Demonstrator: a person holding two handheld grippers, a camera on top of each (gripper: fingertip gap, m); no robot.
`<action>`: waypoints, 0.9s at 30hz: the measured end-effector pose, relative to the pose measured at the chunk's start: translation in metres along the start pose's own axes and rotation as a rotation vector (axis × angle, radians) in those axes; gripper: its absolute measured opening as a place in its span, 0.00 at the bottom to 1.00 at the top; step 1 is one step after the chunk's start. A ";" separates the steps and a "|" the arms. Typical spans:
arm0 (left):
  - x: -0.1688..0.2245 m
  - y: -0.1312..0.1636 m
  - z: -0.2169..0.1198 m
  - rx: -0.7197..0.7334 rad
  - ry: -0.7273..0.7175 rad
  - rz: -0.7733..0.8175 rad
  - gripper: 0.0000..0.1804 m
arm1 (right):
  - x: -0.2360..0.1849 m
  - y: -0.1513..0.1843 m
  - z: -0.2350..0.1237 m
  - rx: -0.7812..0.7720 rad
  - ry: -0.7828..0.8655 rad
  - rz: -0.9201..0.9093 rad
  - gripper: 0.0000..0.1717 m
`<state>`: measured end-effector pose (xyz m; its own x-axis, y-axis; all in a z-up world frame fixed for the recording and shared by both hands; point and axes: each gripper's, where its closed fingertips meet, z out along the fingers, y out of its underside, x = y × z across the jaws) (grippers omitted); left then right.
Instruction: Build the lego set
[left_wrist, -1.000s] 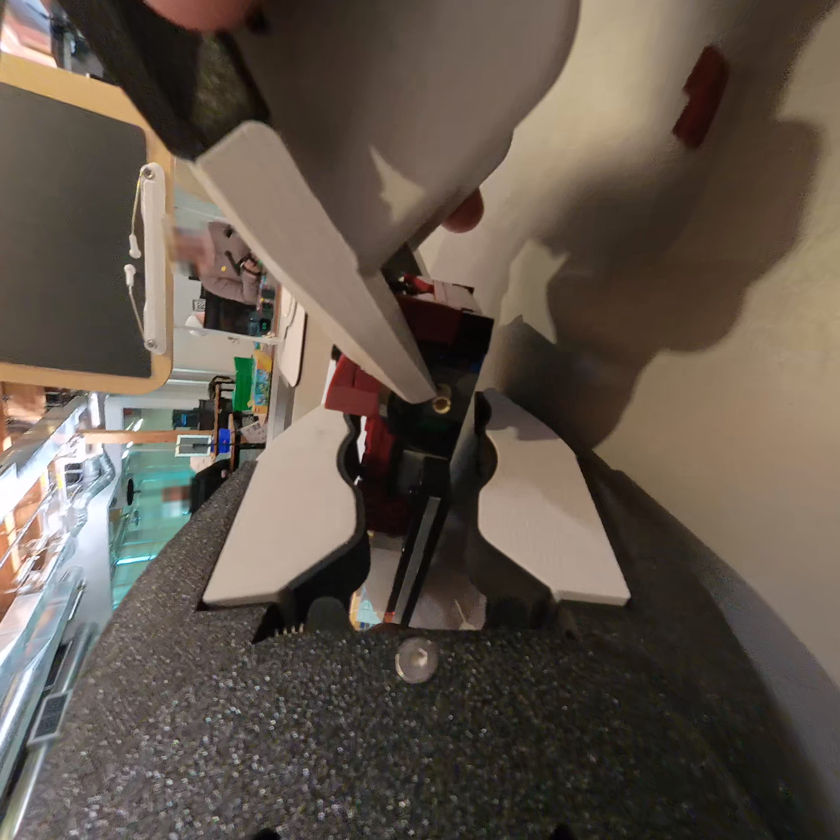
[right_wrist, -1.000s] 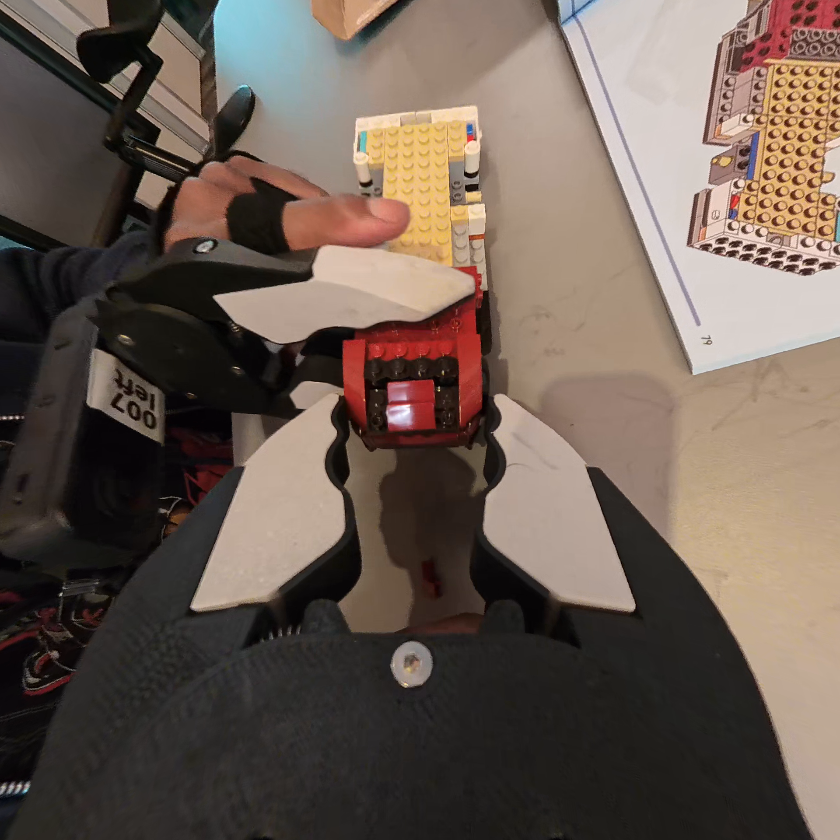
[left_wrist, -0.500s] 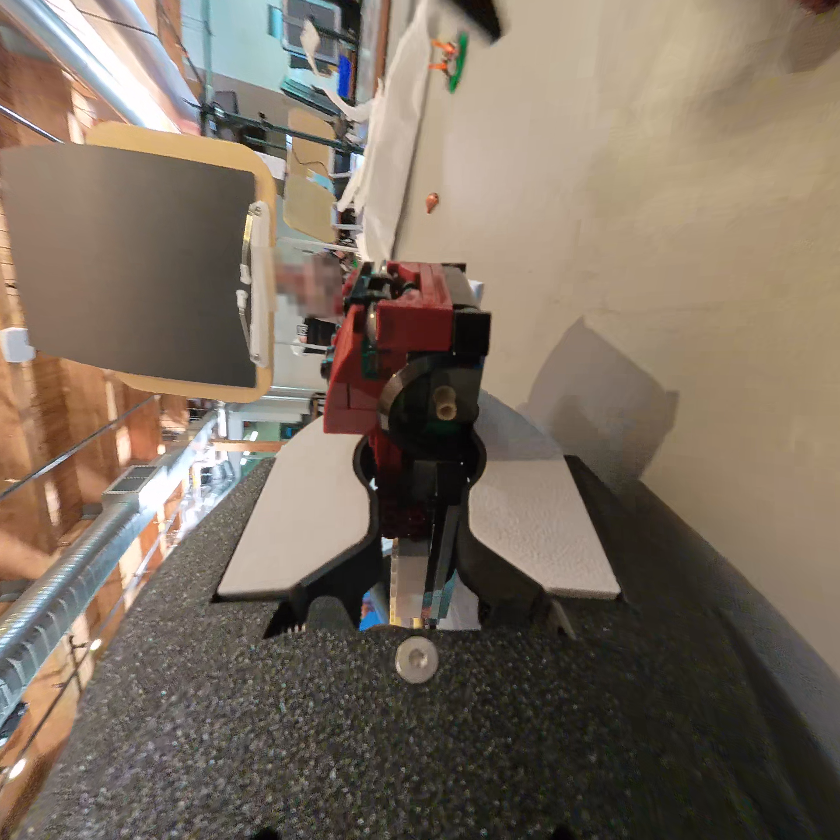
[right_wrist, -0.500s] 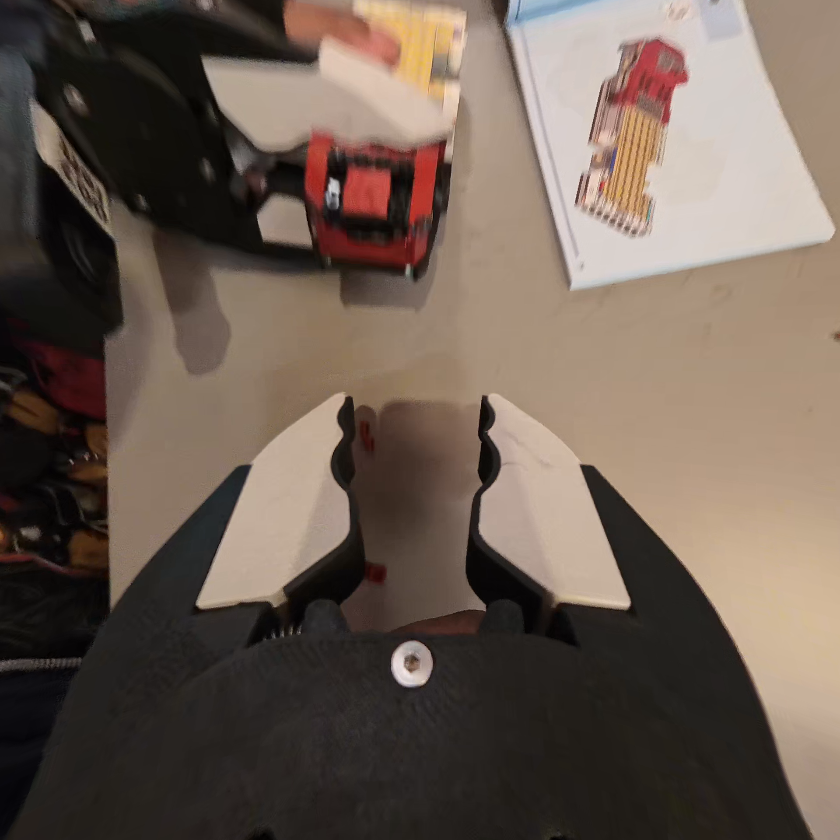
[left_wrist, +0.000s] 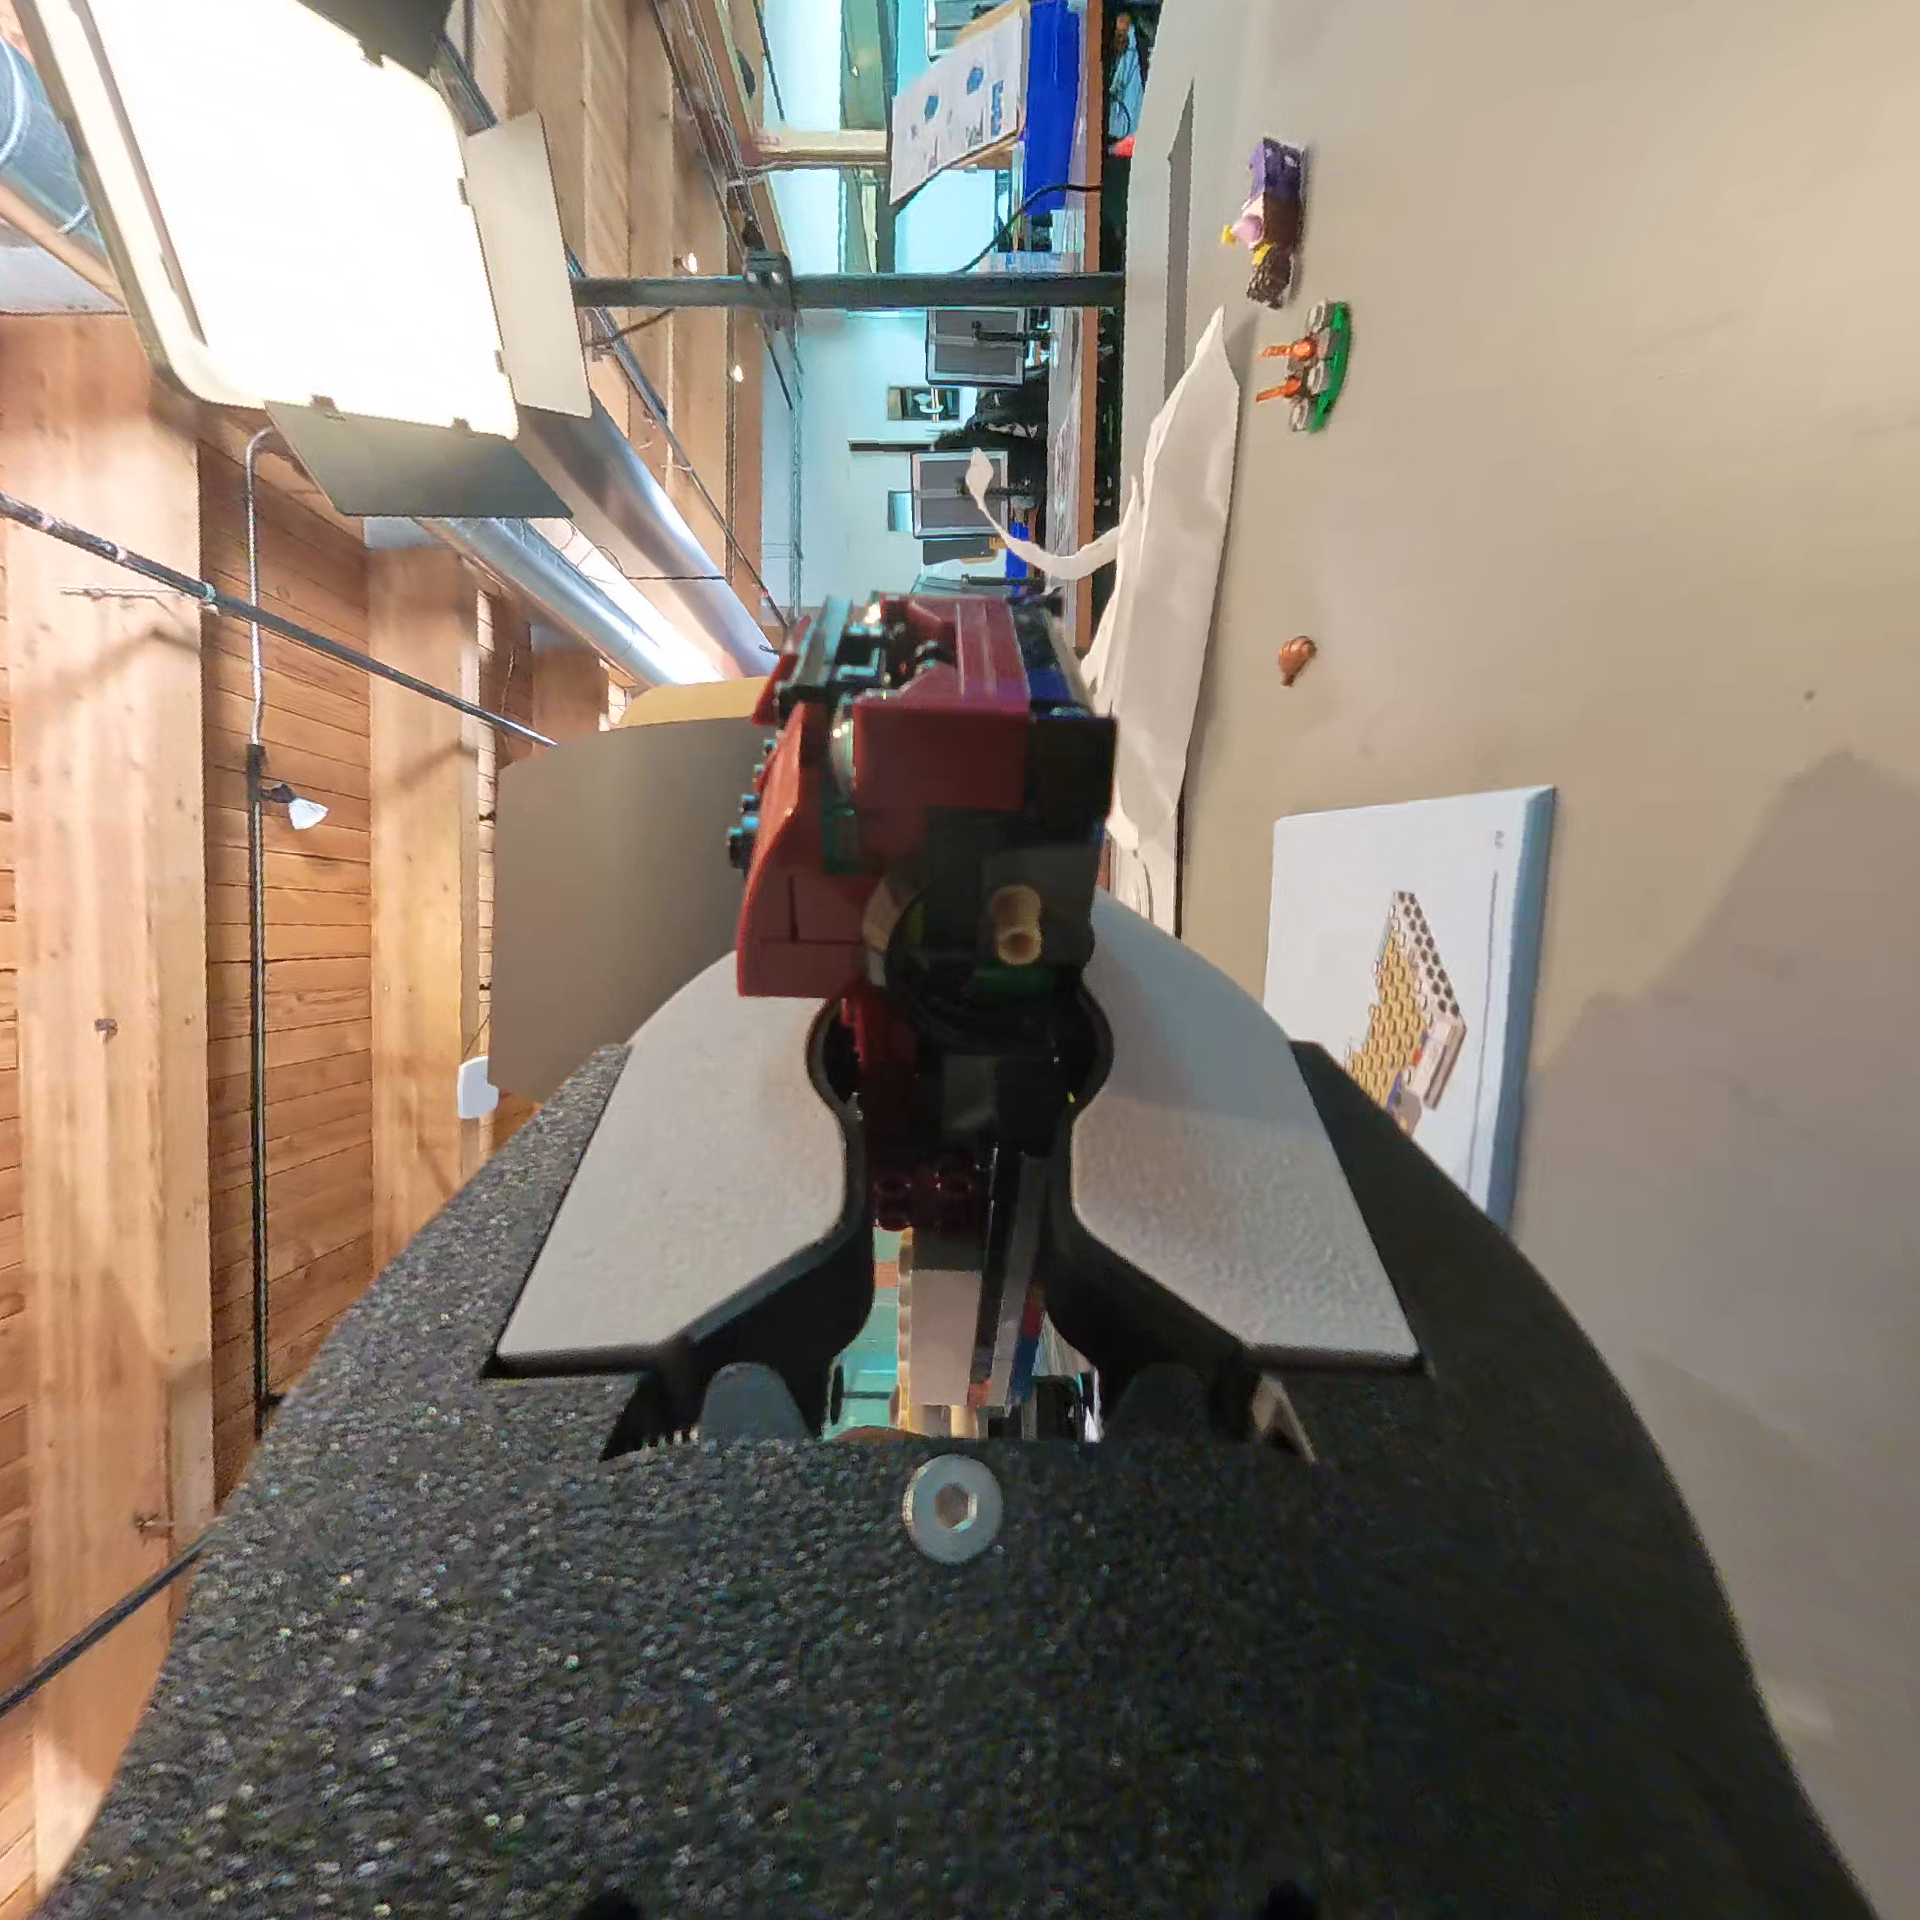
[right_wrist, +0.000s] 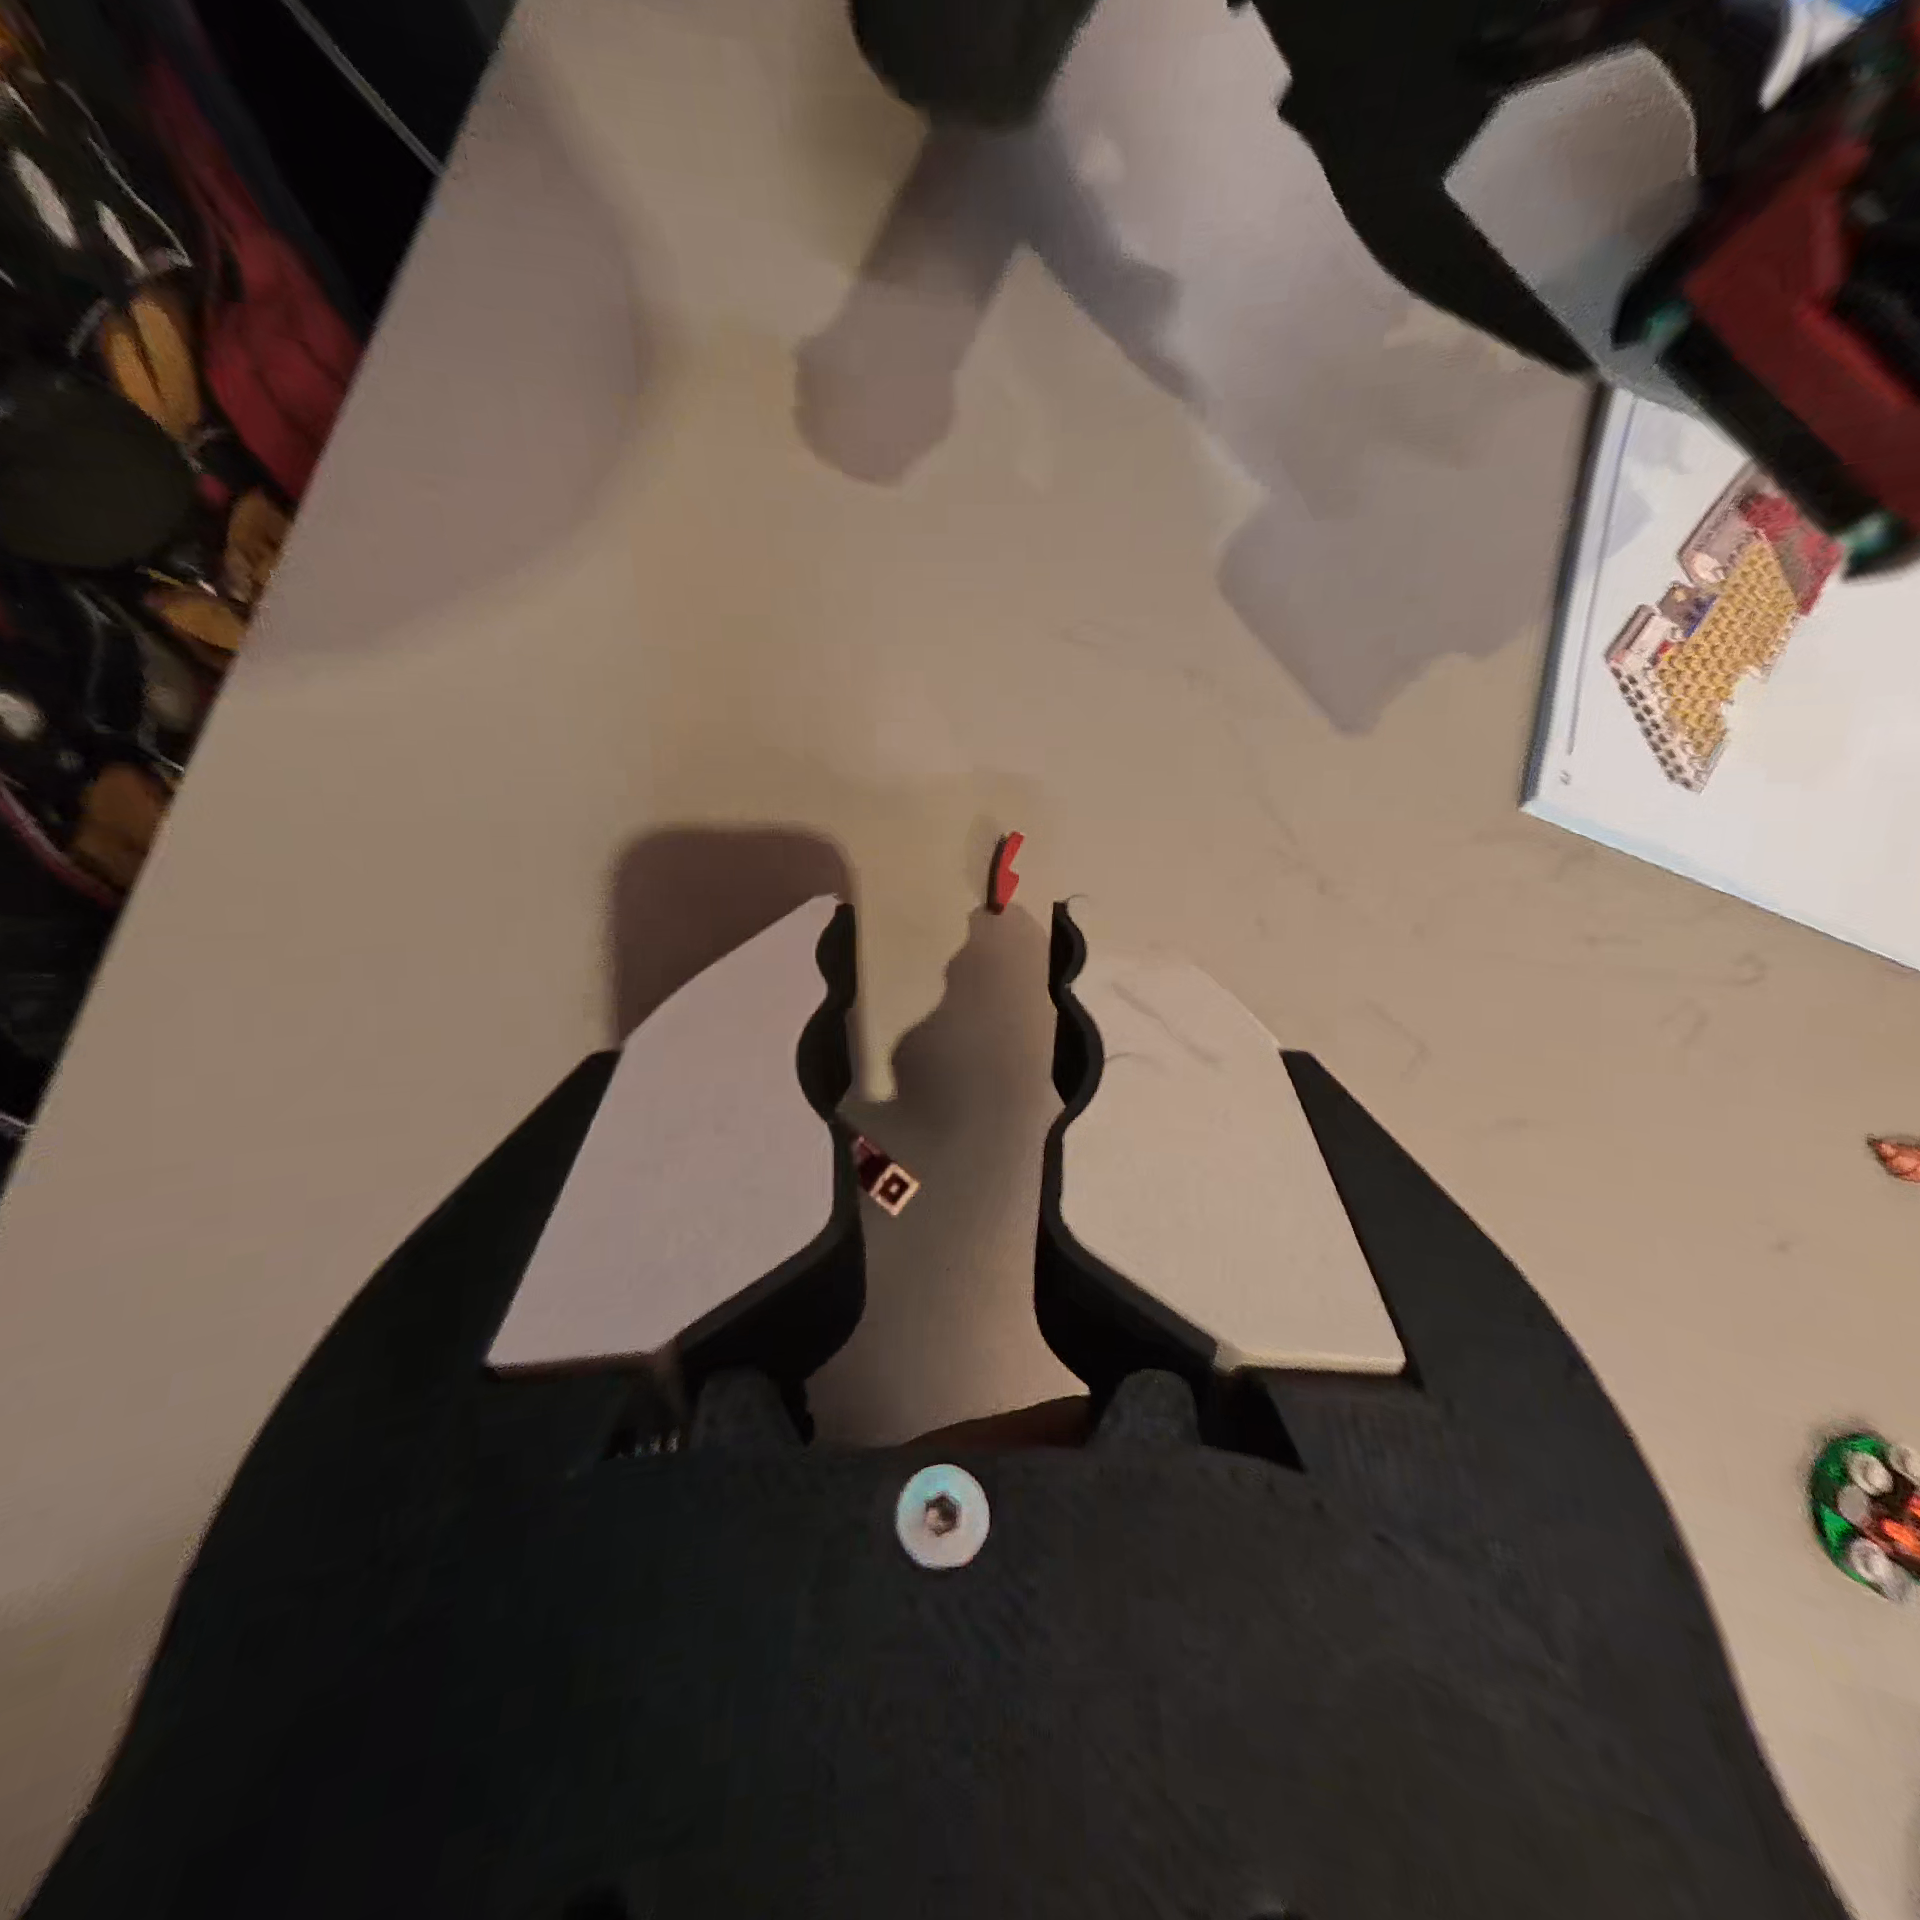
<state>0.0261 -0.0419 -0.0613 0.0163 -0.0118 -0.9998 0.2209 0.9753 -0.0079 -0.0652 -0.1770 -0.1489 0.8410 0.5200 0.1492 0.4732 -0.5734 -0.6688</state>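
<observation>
Fingers of the right claw (right_wrist: 951, 914) stand apart with nothing between them but bare table (right_wrist: 623, 623) below. A small square dark-red piece (right_wrist: 883, 1179) lies on the table just beside the inner edge of its left finger, and a tiny red piece (right_wrist: 1006, 873) lies just past the tips, nearer the right one. Neither piece is touched by the pads. Farther right on the table are a brown bit (right_wrist: 1896, 1155), a round green piece (right_wrist: 1865, 1507) and an open booklet (right_wrist: 1714, 675).

Up at the far right of that view the left claw (left_wrist: 951, 997) shows, blurred, carrying a red and black brick model (left_wrist: 914, 790). In its own view the left claw is clamped on that model: both pads press on the dark lower part, and the red body sticks out beyond the tips. The model is held clear of the table and turned on its side, so the table runs up the right of the view. Beyond it lie the booklet, a sheet of white paper (left_wrist: 1174, 582), the brown bit, the green piece and, farthest, a small purple figure (left_wrist: 1278, 208).
</observation>
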 end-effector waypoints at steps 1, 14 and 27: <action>0.003 0.000 0.004 -0.001 -0.003 -0.007 0.20 | -0.002 -0.002 0.001 0.005 -0.019 0.019 0.20; 0.037 0.007 -0.005 0.008 0.106 -0.077 0.20 | -0.004 0.001 0.023 -0.048 -0.006 0.122 0.18; 0.044 0.006 -0.004 0.007 0.135 -0.079 0.20 | 0.004 0.008 0.024 -0.062 0.010 0.218 0.18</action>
<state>0.0247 -0.0356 -0.1057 -0.1330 -0.0578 -0.9894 0.2234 0.9709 -0.0867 -0.0648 -0.1645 -0.1706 0.9276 0.3734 0.0136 0.2950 -0.7095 -0.6400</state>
